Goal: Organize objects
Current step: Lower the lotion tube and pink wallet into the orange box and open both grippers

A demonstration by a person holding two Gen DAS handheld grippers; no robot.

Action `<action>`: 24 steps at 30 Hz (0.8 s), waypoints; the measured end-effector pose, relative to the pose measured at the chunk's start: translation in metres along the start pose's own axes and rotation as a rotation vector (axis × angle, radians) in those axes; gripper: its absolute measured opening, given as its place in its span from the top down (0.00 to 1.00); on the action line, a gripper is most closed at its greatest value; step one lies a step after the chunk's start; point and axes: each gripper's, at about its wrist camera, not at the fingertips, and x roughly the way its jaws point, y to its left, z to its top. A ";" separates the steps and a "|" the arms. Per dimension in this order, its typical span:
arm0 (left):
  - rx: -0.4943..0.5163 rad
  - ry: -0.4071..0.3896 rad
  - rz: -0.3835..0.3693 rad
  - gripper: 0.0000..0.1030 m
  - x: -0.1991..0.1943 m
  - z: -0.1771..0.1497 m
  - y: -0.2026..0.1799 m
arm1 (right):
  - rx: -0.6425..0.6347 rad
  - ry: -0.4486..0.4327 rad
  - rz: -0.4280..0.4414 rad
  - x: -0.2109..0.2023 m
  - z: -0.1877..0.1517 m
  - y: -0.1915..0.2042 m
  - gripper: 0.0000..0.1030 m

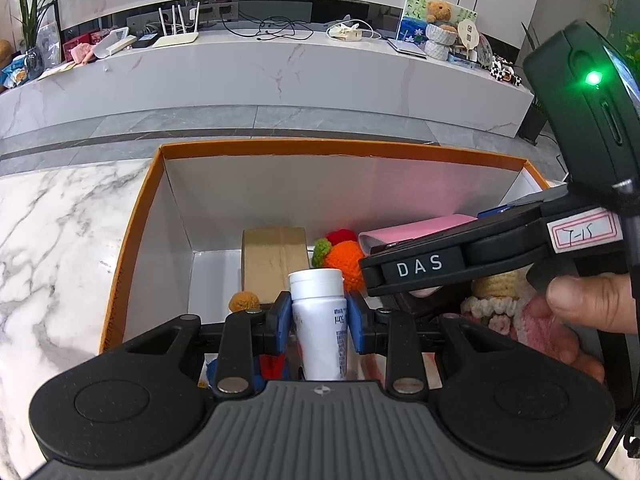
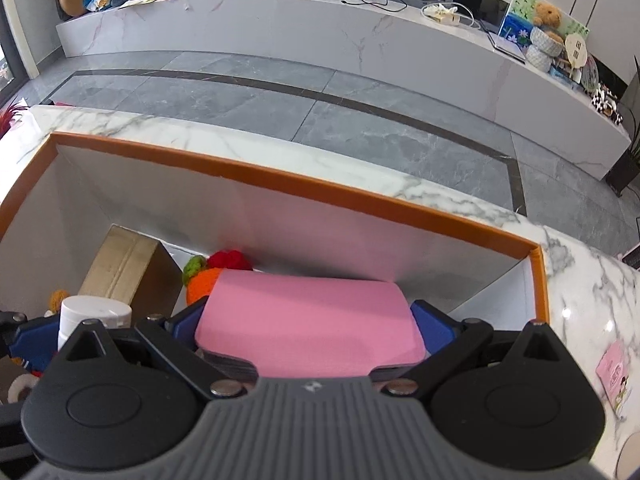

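An orange-rimmed white box [image 1: 320, 148] [image 2: 280, 176] stands on the marble table. My left gripper [image 1: 318, 310] is shut on a white capped bottle [image 1: 320, 320] and holds it upright over the box's near side. The bottle [image 2: 94, 312] also shows at the left edge of the right wrist view. My right gripper [image 2: 308, 318] is shut on a flat pink case [image 2: 308, 320], its blue fingers [image 2: 432, 320] against both sides, above the box's right half. In the left wrist view the right gripper's black body [image 1: 460, 264] and the pink case [image 1: 420, 228] hang just right of the bottle.
Inside the box lie a brown carton [image 1: 274, 260] [image 2: 120, 268], an orange and red crochet fruit [image 1: 346, 260] [image 2: 208, 276], a tan crochet ball [image 1: 244, 300] and a pink-cream crochet piece [image 1: 492, 312]. A person's hand [image 1: 580, 300] grips the right tool. A pink card [image 2: 614, 372] lies on the table.
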 end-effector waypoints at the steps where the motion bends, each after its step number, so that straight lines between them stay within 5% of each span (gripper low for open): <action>1: -0.001 0.000 -0.001 0.68 0.000 0.000 0.000 | 0.011 0.004 0.005 0.001 -0.001 -0.001 0.02; 24: 0.018 0.014 0.028 0.63 -0.006 0.003 0.003 | -0.013 -0.008 -0.026 -0.004 -0.004 0.004 0.01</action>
